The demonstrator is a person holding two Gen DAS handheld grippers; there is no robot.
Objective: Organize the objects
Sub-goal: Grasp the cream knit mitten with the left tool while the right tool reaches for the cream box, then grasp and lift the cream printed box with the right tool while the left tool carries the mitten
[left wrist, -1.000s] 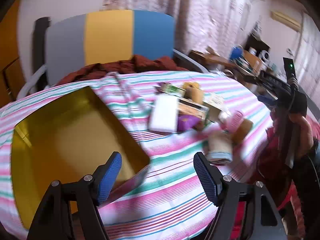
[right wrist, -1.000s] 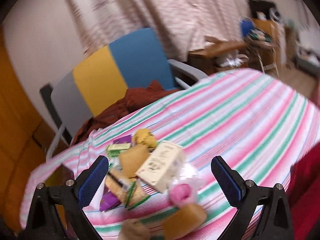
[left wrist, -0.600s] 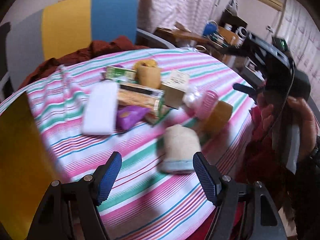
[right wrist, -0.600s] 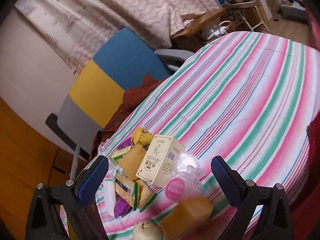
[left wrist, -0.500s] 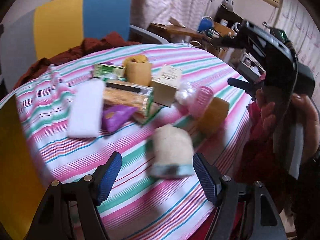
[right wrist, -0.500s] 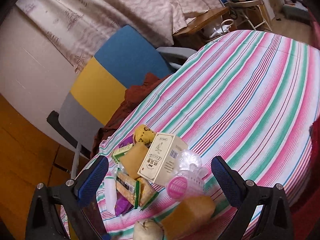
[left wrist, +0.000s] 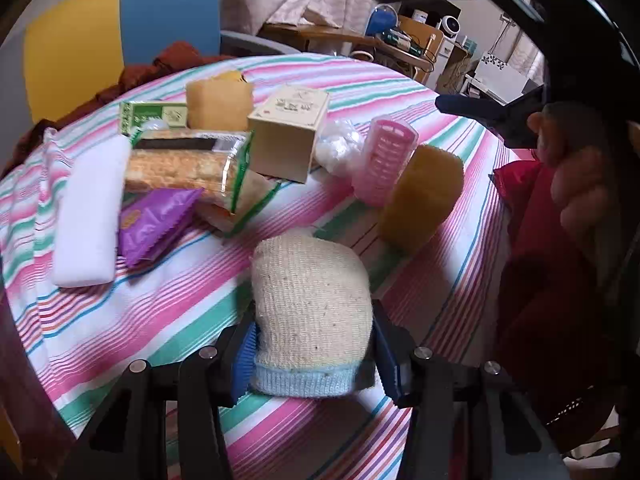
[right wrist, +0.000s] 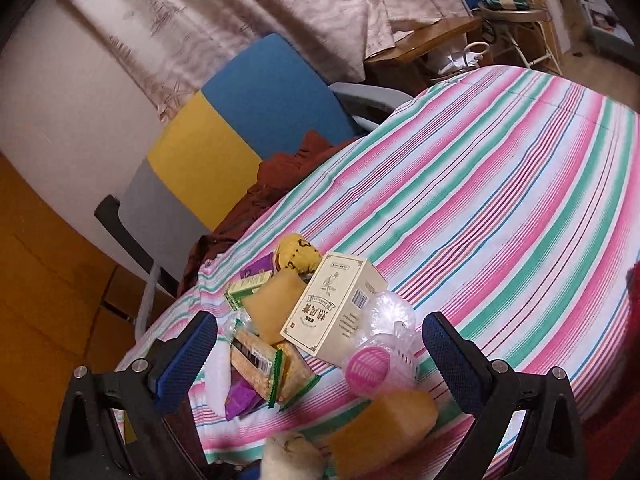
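Observation:
A beige knitted sock roll (left wrist: 312, 300) with a pale blue cuff lies near the front edge of the striped tablecloth (left wrist: 168, 320). My left gripper (left wrist: 316, 356) is shut on its cuff end. Behind it lie an orange sponge (left wrist: 420, 200), a pink hair roller (left wrist: 386, 160), a cream box (left wrist: 288, 136), a cracker packet (left wrist: 180, 164), a purple sachet (left wrist: 156, 220) and a white pad (left wrist: 88, 208). My right gripper (right wrist: 320, 356) hangs open above the pile, over the cream box (right wrist: 332, 308) and the roller (right wrist: 368, 368), holding nothing.
A chair (left wrist: 120, 28) with a grey, yellow and blue back stands behind the table, a dark red cloth (left wrist: 172, 56) on its seat. A hand (left wrist: 576, 176) holds the right gripper beyond the table's right edge. A cluttered desk (left wrist: 400, 44) is at the far right.
My left gripper swung right, away from the gold tin, came up to the sock roll and shut on it. The right gripper stayed open and shifted only slightly.

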